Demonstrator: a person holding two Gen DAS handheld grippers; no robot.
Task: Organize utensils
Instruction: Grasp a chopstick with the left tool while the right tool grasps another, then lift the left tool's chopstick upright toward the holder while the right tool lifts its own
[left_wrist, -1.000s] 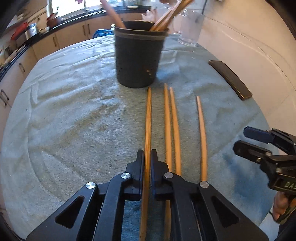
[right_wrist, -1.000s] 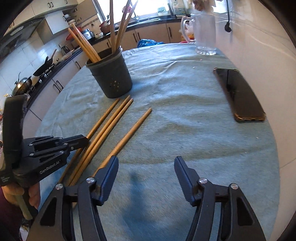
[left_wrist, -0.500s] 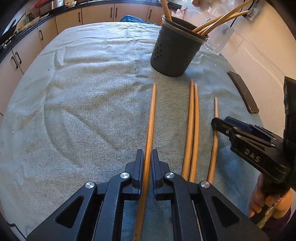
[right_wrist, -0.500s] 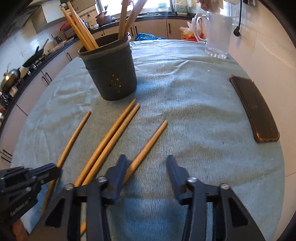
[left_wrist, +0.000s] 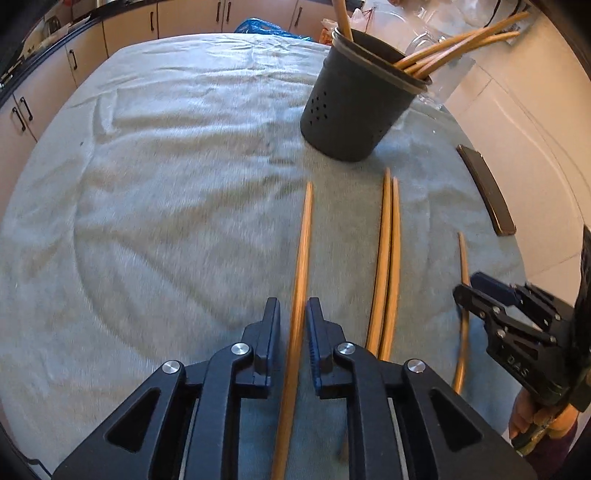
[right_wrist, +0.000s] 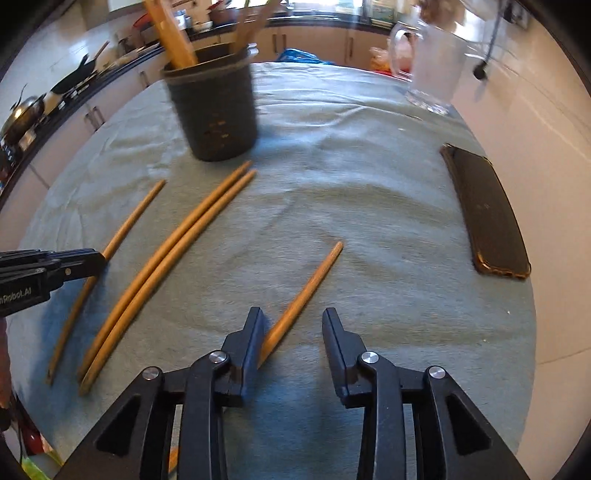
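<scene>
On the counter (right_wrist: 369, 206), under a grey-green cloth, your stock counts from the dark holder (right_wrist: 212, 110).

Holder: upright at the far side, several wooden sticks already standing in it.

Item 1, single chopstick (left_wrist: 301, 266): lies in front of the holder, tip pointing toward it. Your left tongs (left_wrist: 292, 332) sit around its near part, jaws nearly closed with one finger on each side; whether the pads actually press the wood cannot be told.

Item 2, pair of chopsticks (right_wrist: 166, 262): side by side and touching, tips just short of the holder's base.

Item 3, short chopstick (right_wrist: 306, 291): farther from the holder, toward the phone side. Your right tongs (right_wrist: 293, 332) are open; its near end runs behind the left finger (right_wrist: 251, 336).

Item 4, phone (right_wrist: 484, 210): dark, flat, well to the right of the holder.

Item 5, glass jug (right_wrist: 432, 74): behind and right of the holder.
</scene>
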